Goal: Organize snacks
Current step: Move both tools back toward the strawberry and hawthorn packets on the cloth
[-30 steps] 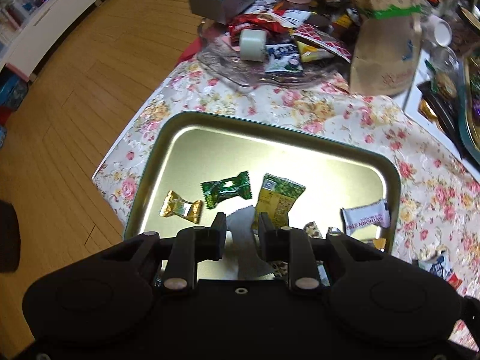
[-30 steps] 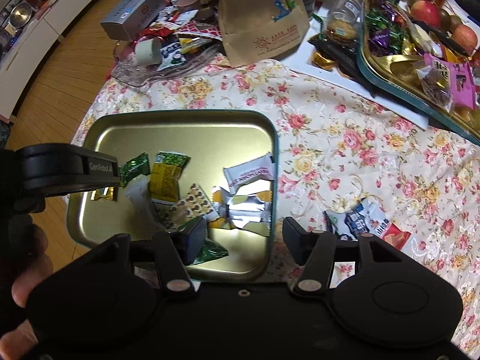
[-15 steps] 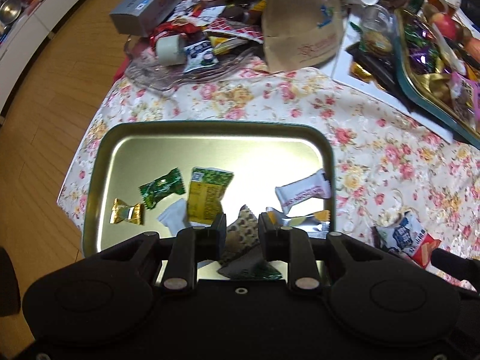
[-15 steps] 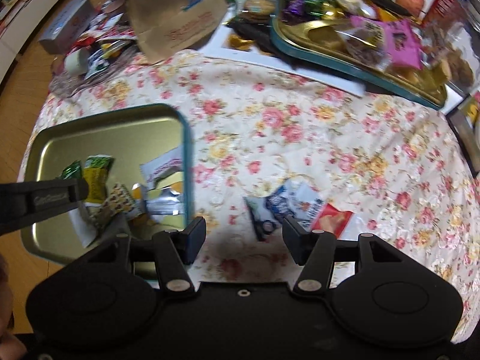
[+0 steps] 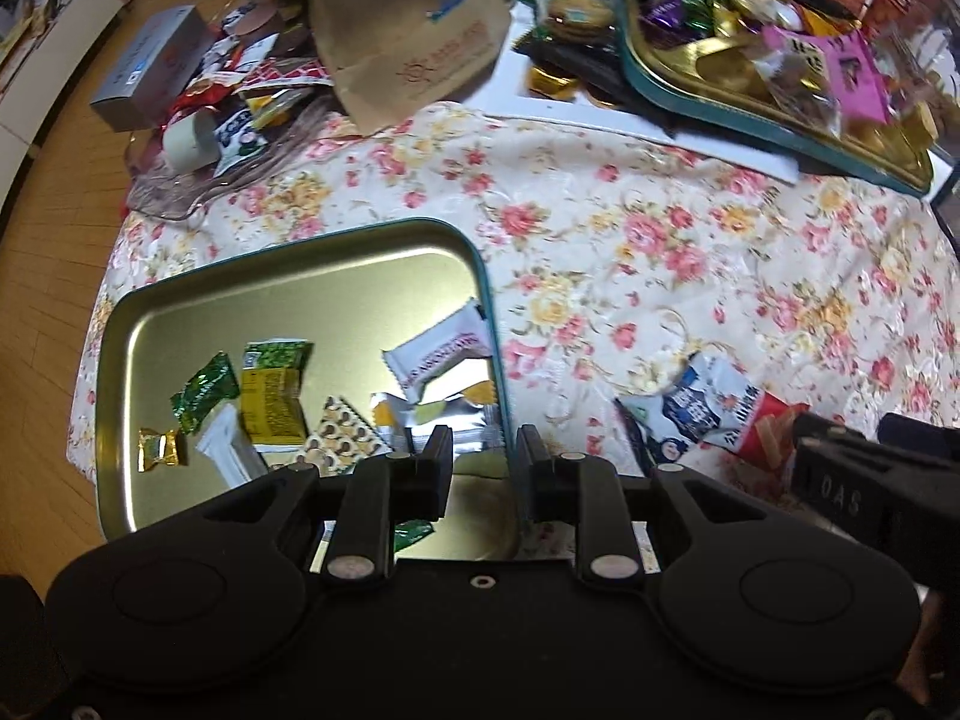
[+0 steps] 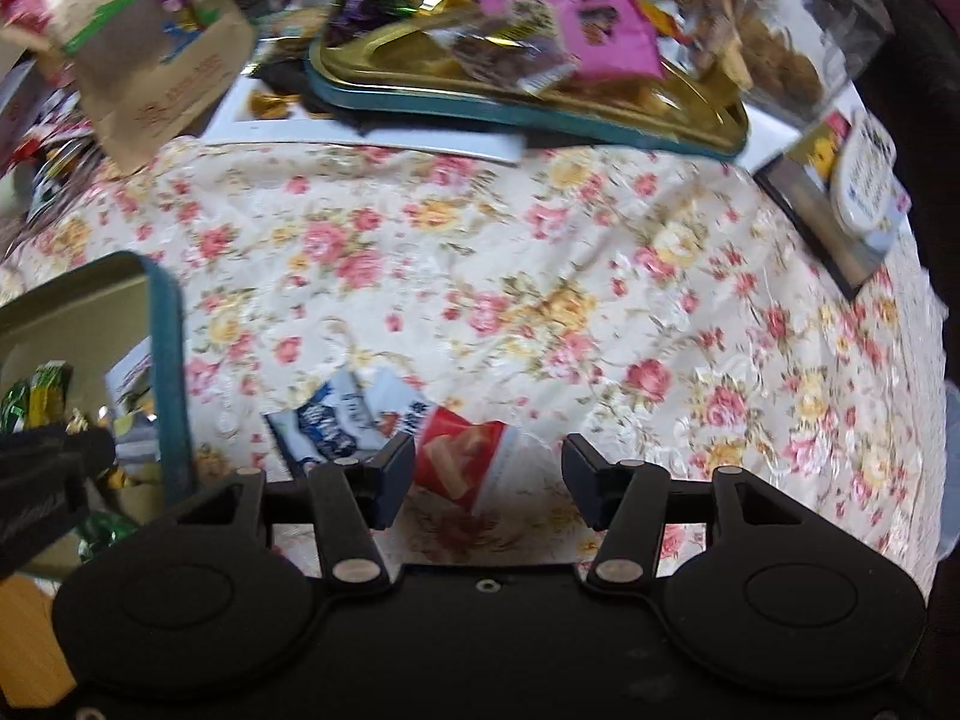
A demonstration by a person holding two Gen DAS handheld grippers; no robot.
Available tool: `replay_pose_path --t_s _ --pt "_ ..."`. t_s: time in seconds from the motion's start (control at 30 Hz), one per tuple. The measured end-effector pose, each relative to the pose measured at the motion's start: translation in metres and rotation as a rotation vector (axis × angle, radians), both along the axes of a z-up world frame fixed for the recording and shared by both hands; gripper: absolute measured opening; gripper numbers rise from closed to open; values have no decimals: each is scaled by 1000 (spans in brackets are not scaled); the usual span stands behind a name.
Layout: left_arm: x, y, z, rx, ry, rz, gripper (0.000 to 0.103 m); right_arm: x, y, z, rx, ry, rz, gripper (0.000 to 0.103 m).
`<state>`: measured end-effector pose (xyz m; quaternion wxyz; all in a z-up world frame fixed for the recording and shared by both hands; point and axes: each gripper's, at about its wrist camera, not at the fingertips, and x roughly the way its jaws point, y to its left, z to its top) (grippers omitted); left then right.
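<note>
Two hand-held grippers: left (image 5: 480,459) open, empty; right (image 6: 487,471) closing over red packet (image 6: 459,456); labels blurred.

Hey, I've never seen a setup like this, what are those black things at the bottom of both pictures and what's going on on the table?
Those black shapes are two hand-held grippers, simple two-finger tongs that a person carries, one in each hand. Each has a camera looking along its fingers, so one picture comes from the left hand and one from the right.

The left hand-held gripper hangs over the right rim of a gold tray that holds several wrapped sweets. Nothing is visibly between its fingers.

The right hand-held gripper is over the flowered tablecloth, its jaws closing around a red snack packet without pressing it yet. A blue and white packet lies right beside it.

Further back are a second tray heaped with snacks and a brown paper bag.
</note>
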<state>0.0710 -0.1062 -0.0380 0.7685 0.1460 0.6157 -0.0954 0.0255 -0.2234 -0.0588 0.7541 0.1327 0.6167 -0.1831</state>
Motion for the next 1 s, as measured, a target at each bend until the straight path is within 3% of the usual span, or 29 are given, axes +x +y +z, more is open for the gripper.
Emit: replay_pose_path --t_s 0.2,0.37,0.53,0.77,1.0 --pt "-5 -3 -3 -23 30 -15 33 5 -32 -20 99 12 -158 48" --pt "-8 -3 1 -38 22 -35 33 18 -31 -32 31 5 -170 46" --pt "-10 -4 4 -65 18 -66 33 24 -34 -53 13 63 -199 46" --pt "-7 -2 -2 -151 127 -64 33 24 -34 -62 -39 116 -177 46" --pt "-8 -5 -8 -133 153 -60 33 19 -29 -58 -35 136 -147 46"
